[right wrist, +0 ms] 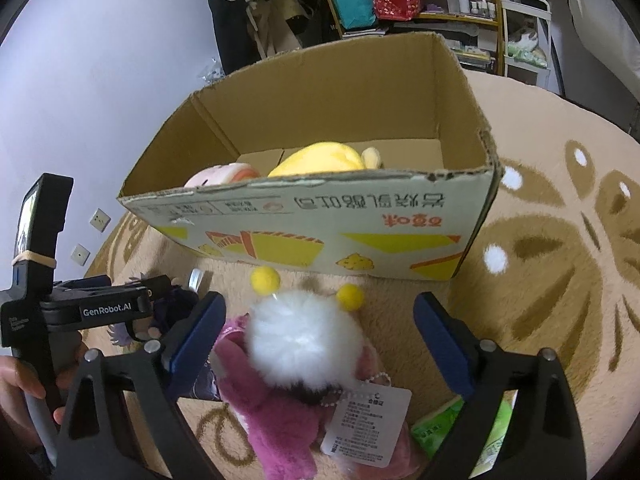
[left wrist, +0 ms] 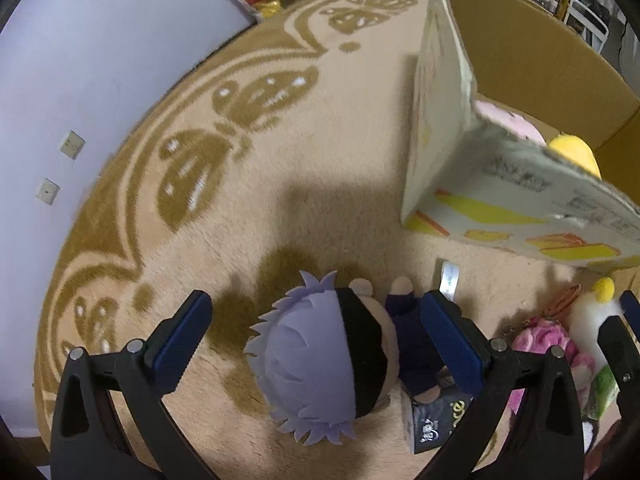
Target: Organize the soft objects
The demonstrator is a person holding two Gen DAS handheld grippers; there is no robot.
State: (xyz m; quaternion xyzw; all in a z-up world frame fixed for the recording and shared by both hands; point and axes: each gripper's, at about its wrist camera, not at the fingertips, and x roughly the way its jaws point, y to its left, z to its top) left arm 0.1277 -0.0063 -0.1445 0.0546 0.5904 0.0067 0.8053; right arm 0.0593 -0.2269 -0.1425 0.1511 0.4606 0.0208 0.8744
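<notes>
The open brown cardboard box (right wrist: 320,152) holds a yellow plush (right wrist: 320,160) and a pink plush (right wrist: 224,174). Just in front of it, both my jaws hang released, left gripper (left wrist: 318,340) around a lavender-haired doll (left wrist: 316,360), right gripper (right wrist: 316,340) around a white fluffy pompom toy (right wrist: 300,340).

Rug (right wrist: 560,184) bears box (right wrist: 320,224), plushies.

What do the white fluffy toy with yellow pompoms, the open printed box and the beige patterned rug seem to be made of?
White fluffy toy with yellow pompoms: long-pile faux fur, judging by its hazy, wispy outline; matte.
Open printed box: corrugated cardboard, brown and raw inside, printed outside, with ragged torn rims.
Beige patterned rug: short plush pile, probably synthetic; fibres show soft brushed shading.
</notes>
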